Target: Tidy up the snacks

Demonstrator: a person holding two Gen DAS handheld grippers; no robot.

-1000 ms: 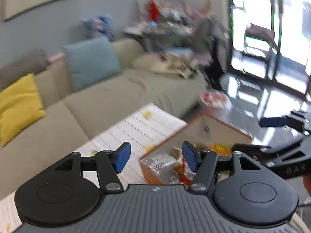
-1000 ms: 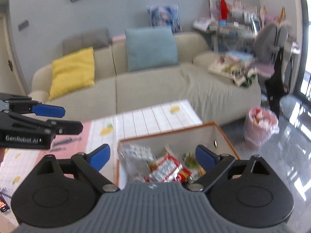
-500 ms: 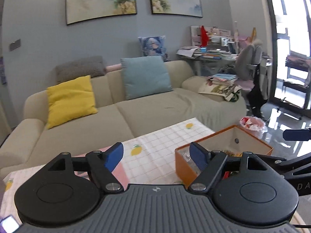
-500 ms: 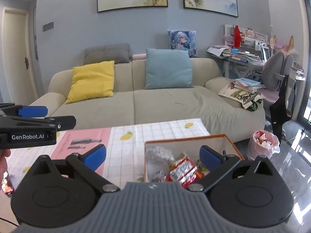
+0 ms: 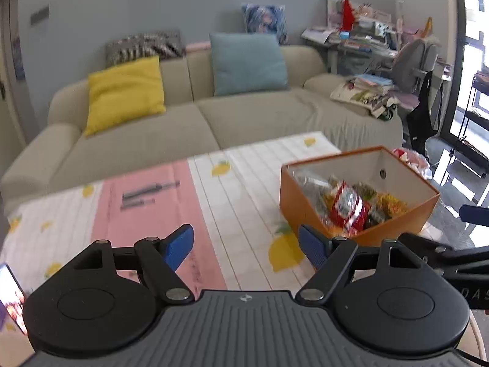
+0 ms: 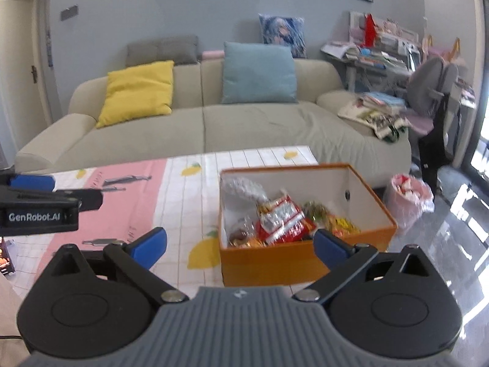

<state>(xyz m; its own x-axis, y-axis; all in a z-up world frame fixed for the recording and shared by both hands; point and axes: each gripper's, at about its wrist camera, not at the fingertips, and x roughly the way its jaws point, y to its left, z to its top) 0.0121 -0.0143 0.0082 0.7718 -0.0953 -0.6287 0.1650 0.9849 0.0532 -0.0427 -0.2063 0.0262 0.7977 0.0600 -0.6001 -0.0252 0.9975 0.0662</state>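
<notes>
An orange box (image 5: 308,214) with a white inside stands at the table's right end and holds several snack packets, a red one (image 5: 348,211) on top. It also shows in the right wrist view (image 6: 275,263), with the red packet (image 6: 282,221) in the middle. My left gripper (image 5: 246,246) is open and empty above the tablecloth, left of the box. My right gripper (image 6: 240,246) is open and empty just in front of the box's near wall.
The table has a white and pink lemon-print cloth (image 5: 146,208). A beige sofa (image 6: 214,128) with yellow and blue cushions stands behind it. A pink bin bag (image 6: 409,195) sits on the floor to the right. A phone (image 5: 10,296) lies at the left edge.
Both views have swung from the sofa and right side to face the table. The grippers have moved back from the box, both staying open and empty.
</notes>
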